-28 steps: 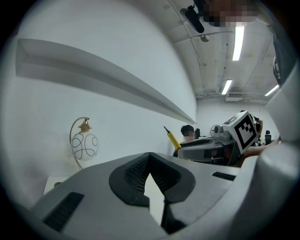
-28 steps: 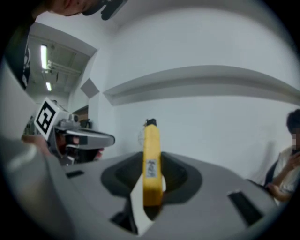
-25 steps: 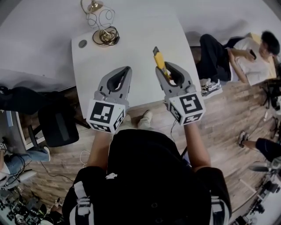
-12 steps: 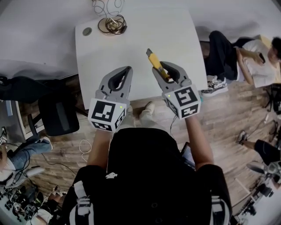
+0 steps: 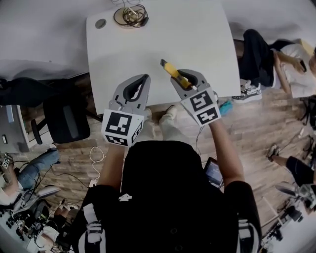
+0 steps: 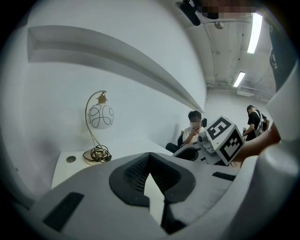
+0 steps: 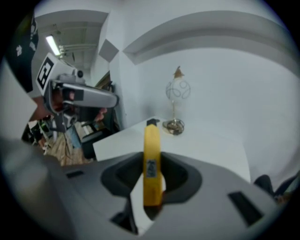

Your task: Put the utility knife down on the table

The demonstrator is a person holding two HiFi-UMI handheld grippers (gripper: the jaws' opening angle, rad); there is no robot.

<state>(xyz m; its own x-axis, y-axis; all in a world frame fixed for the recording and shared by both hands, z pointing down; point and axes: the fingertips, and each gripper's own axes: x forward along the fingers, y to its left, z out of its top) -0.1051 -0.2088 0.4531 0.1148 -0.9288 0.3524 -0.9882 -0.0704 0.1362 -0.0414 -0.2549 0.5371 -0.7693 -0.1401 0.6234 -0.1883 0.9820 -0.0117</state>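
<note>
The yellow utility knife (image 5: 172, 71) sticks out past my right gripper (image 5: 185, 82), which is shut on its rear half. It hangs over the near part of the white table (image 5: 148, 44), its dark tip pointing far-left. In the right gripper view the knife (image 7: 151, 154) stands upright between the jaws of the right gripper (image 7: 152, 185), with the tabletop (image 7: 206, 143) beyond. My left gripper (image 5: 143, 79) sits beside it at the table's near edge, shut with nothing in it. In the left gripper view, the left gripper (image 6: 149, 157) points over the table.
A globe lamp with a coiled cord (image 5: 131, 15) stands at the table's far edge beside a round grommet (image 5: 100, 23); the lamp (image 6: 99, 117) also appears in the left gripper view. A black chair (image 5: 61, 126) is left of the table. A seated person (image 5: 276, 59) is at the right, on the wood floor.
My right gripper has drawn a little toward the table's near edge, and the knife now leans further left. The left gripper has hardly moved. The head view has shifted toward the table.
</note>
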